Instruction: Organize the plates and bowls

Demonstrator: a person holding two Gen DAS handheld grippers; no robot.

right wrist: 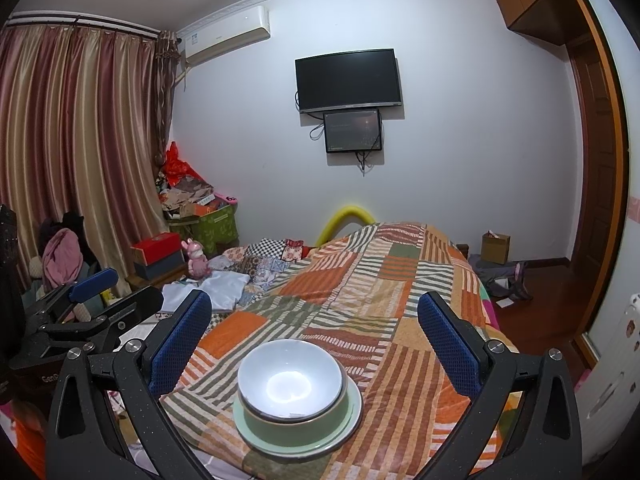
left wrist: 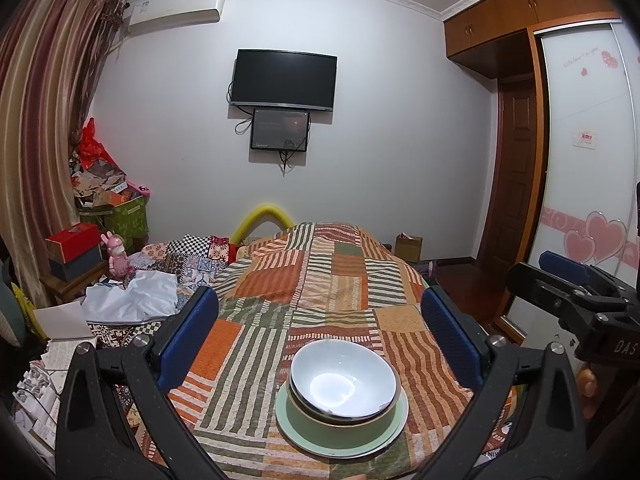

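Observation:
A white bowl point(left wrist: 343, 378) sits nested in a green bowl point(left wrist: 344, 426), which stands on a pale green plate point(left wrist: 390, 434) on the striped bedspread point(left wrist: 304, 284). The same stack shows in the right wrist view: white bowl point(right wrist: 290, 380), green bowl point(right wrist: 296, 428), plate point(right wrist: 352, 408). My left gripper point(left wrist: 320, 304) is open and empty, held above and behind the stack. My right gripper point(right wrist: 314, 306) is open and empty, also above the stack. The right gripper shows at the right edge of the left wrist view point(left wrist: 568, 280); the left gripper shows at the left of the right wrist view point(right wrist: 116, 288).
The bed's left side holds crumpled clothes point(left wrist: 136, 296) and papers point(left wrist: 60, 320). A bedside stand with boxes point(left wrist: 74, 248) and a pink toy point(left wrist: 118, 258) stands by the curtain point(left wrist: 44, 140). A wardrobe point(left wrist: 588, 152) and door are to the right. A TV point(left wrist: 284, 80) hangs on the far wall.

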